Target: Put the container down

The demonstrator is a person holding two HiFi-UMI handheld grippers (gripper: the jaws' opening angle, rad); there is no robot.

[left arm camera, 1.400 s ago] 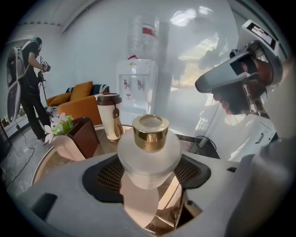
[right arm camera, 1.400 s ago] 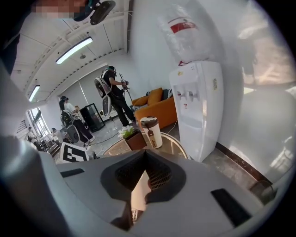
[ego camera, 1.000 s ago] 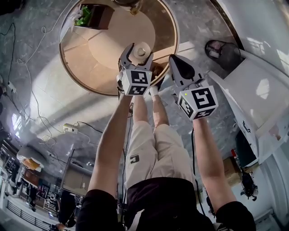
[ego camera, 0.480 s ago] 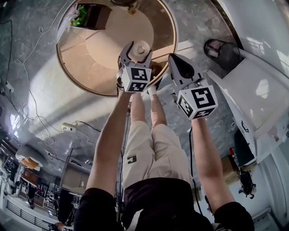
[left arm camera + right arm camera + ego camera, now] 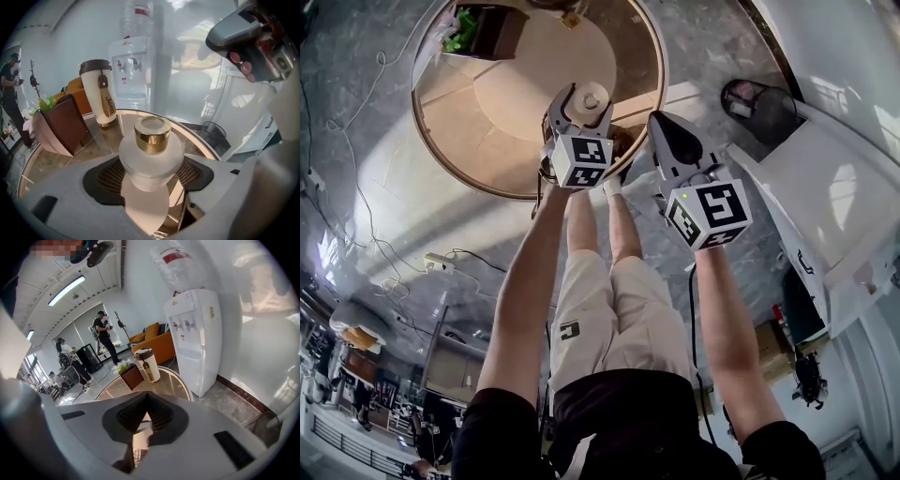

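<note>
A frosted white container (image 5: 150,157) with a gold cap (image 5: 152,134) stands upright between the jaws of my left gripper (image 5: 584,97), which is shut on it. In the head view the container (image 5: 590,101) is over the near right part of the round glass table (image 5: 487,122). Whether its base touches the glass I cannot tell. My right gripper (image 5: 662,122) is beside it on the right, just off the table's rim, shut with nothing in it. In the right gripper view its fingertips (image 5: 146,398) meet.
A white tumbler (image 5: 100,98) with a brown lid and a brown planter box (image 5: 61,129) stand at the table's far side. A water dispenser (image 5: 194,333) and a black wire bin (image 5: 757,105) are right of the table. Cables (image 5: 356,216) lie on the floor at left.
My left gripper has edged a little farther over the table with the container still in it. The right gripper has hardly moved.
</note>
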